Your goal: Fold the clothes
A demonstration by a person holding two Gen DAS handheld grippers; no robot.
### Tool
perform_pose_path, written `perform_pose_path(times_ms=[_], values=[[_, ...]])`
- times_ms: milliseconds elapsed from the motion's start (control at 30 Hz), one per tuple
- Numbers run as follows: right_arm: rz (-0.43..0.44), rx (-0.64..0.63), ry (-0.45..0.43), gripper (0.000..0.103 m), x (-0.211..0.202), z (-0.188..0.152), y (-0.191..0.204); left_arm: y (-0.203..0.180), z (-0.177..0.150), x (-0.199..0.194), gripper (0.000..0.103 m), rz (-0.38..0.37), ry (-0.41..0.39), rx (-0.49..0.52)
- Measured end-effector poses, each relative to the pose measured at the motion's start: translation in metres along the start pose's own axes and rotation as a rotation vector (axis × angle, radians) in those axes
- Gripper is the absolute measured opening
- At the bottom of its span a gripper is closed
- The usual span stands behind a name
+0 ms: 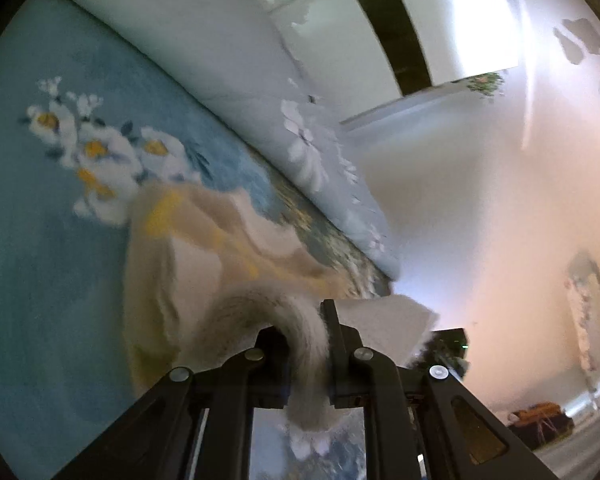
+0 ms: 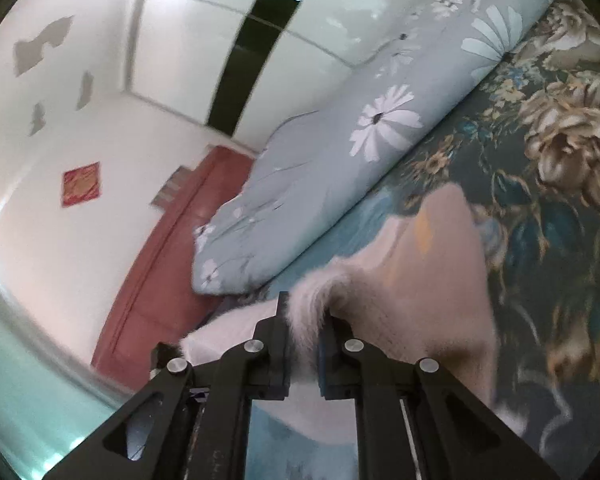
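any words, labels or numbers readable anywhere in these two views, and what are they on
None can be read.
Red square decoration on the white wall: gold marks, too blurred to tell if they are writing.
Cream garment, held by the left gripper and right gripper: yellow marks only, no legible label.

A rolled pale-blue daisy quilt [image 2: 340, 168] lies on the floral bedsheet [image 2: 540, 208], beside a red door [image 2: 168, 248].

no legible text, label, brand or number found in either view. red square paper sign [image 2: 81, 184] noted on white wall [image 2: 60, 128], gold markings on it blurred, not readable. faint scratches on gripper frame undecipherable.
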State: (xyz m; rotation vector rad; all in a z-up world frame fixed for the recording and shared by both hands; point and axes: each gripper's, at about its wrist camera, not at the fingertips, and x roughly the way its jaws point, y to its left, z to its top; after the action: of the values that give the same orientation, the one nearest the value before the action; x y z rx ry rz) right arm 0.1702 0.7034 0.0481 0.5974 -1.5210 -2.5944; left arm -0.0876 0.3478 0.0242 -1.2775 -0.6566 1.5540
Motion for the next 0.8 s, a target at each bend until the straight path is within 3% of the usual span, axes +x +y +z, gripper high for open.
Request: perform_pose_path(times_ms=[100, 433, 567, 667, 800], values=[[-0.056, 0.001, 0.006, 0.010, 0.026, 0.021, -0.004, 0.009, 0.016, 0.013, 0.014, 0.088, 0.004, 0.009], [-0.225, 0.068, 0.051, 0.010, 0.087, 0.055, -0.039, 0.050, 0.045, 0.046, 0.014, 0.148, 0.009, -0.115], [-0.257, 0.127, 0.075, 0.010, 0.098, 0.054, -0.059, 0.061, 0.045, 0.047, 0.015, 0.148, 0.024, -0.158], [-0.249, 0.179, 0.088, 0.010, 0.099, 0.056, -0.068, 0.069, 0.047, 0.043, 0.017, 0.101, 0.024, -0.220], [-0.255, 0.174, 0.091, 0.010, 0.098, 0.056, -0.066, 0.076, 0.046, 0.031, 0.035, 0.012, -0.026, -0.301]])
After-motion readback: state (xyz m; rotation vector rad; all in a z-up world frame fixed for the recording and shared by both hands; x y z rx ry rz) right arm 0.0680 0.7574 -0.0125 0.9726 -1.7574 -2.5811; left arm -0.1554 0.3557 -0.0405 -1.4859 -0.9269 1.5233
